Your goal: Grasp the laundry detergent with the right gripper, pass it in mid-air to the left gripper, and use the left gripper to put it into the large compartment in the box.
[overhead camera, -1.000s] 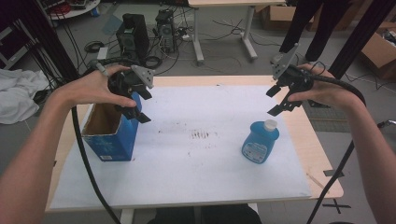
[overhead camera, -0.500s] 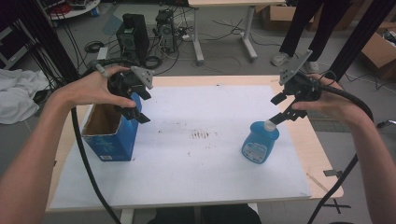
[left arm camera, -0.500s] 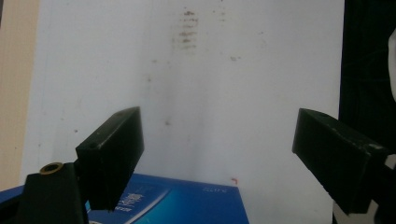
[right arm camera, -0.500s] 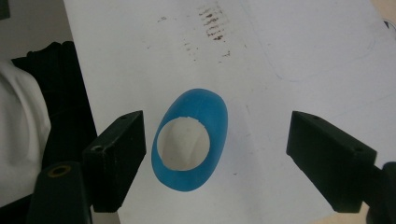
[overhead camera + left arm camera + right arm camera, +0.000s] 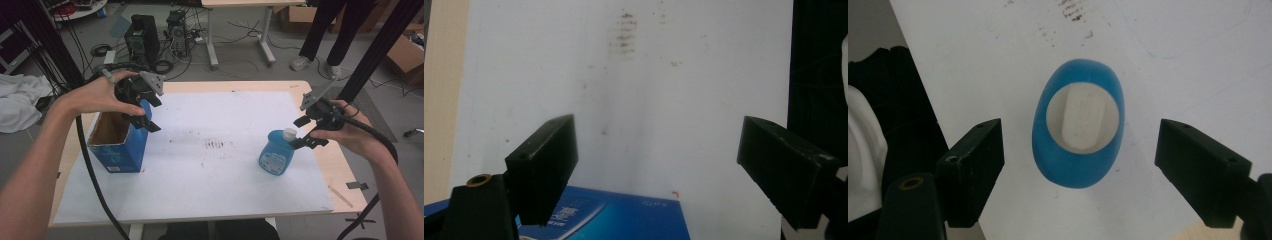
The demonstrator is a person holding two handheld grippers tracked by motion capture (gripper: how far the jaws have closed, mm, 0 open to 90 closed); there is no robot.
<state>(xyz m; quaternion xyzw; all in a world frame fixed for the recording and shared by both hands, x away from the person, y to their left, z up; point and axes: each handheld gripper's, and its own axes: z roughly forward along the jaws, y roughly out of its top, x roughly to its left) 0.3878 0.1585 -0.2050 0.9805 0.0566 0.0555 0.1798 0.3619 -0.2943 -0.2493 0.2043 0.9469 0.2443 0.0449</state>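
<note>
Right gripper [image 5: 306, 132] is hovering jaws apart above the blue bottle [image 5: 276, 155], standing at the table's [image 5: 200, 200] right; next: drop, straddle, clamp. Left gripper [image 5: 145, 112] is waiting agape over the blue box [image 5: 117, 150].

No legible text, brand, number or sign is found in any view. The blue bottle [image 5: 276, 156] carries a label on its front face, at about 6 o'clock below its white cap [image 5: 289, 133]; the print is too small and blurred to read. The blue box [image 5: 120, 150] shows a small white patch low on its near side and pale lettering on its top panel in the left gripper view [image 5: 574, 215]; neither can be made out.
</note>
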